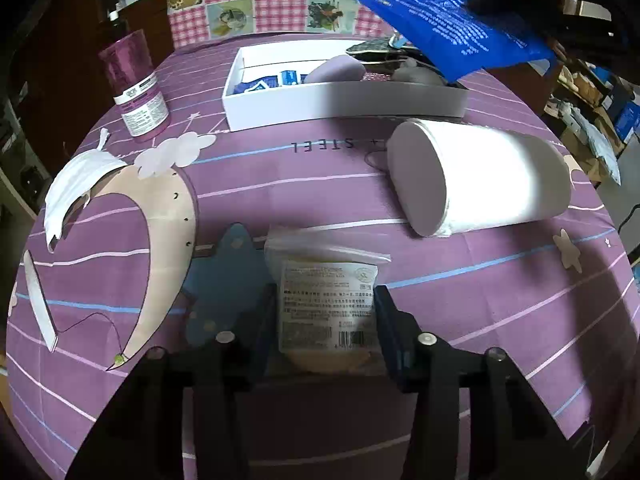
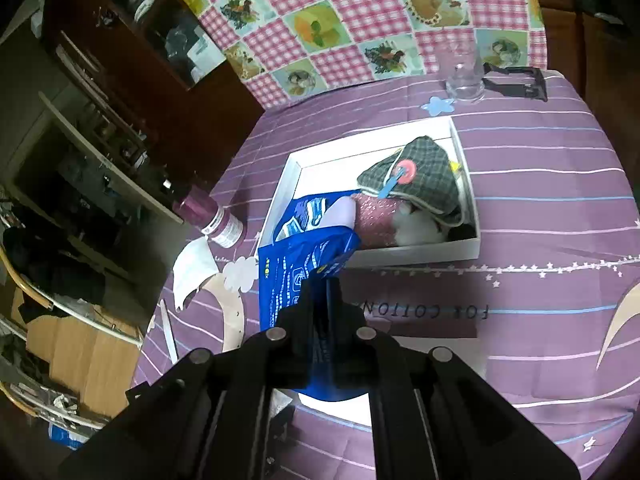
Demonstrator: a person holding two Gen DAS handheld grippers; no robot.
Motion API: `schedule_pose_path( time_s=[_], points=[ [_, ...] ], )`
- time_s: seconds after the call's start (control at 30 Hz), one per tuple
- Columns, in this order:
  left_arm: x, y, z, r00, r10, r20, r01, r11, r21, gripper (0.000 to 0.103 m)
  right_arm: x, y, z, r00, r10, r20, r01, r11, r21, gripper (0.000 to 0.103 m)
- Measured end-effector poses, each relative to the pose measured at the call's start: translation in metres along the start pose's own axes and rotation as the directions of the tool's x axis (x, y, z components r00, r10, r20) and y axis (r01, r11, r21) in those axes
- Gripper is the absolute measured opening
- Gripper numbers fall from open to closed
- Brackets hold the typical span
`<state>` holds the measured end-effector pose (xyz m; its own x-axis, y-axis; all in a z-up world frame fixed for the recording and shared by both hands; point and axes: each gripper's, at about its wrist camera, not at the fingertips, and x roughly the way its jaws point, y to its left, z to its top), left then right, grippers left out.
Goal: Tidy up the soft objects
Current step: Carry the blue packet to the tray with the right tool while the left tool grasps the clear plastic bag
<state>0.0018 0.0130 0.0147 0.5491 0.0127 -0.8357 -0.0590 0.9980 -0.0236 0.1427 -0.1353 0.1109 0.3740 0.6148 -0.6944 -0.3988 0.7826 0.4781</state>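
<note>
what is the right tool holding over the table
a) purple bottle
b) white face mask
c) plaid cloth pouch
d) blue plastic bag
d: the right tool is pinched shut on the blue plastic bag, which hangs in front of the white box; the left wrist view also shows it lifted above the box.

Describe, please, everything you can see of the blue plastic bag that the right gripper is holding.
The blue plastic bag is thin, glossy film printed with white text and symbols. It is crumpled where the right gripper is shut on it, and it hangs lifted above the purple tablecloth, by the near left corner of the white box. From the left wrist it spreads flat over the box's right end.
</note>
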Motion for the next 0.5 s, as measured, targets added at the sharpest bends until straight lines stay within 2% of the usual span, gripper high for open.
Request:
schedule_pose_path(
  time_s=[0.13,0.23,0.37,0.5],
  points=[
    [-0.005,0.01,0.005,1.0,0.002,-0.006,-0.002,0.999,-0.05,0.033,0.003,0.003,0.003,1.0,0.005,-0.017,-0.005,1.0,-0.001,0.006],
    [-0.024,0.026,0.018,0.999,0.038,0.039,-0.035,0.995,-0.089,0.032,0.003,0.004,0.008,1.0,0.001,-0.008,-0.001,1.0,0.001,0.007],
    [-0.047,0.046,0.056,0.99,0.078,0.121,-0.06,0.988,-0.144,0.032,0.005,0.003,0.023,1.0,0.015,0.008,-0.016,1.0,0.021,0.007],
    [-0.054,0.058,0.1,0.977,0.068,0.204,-0.03,0.983,-0.183,0.032,0.015,-0.001,0.041,0.998,0.035,0.049,-0.037,0.998,0.044,0.007]
  ],
)
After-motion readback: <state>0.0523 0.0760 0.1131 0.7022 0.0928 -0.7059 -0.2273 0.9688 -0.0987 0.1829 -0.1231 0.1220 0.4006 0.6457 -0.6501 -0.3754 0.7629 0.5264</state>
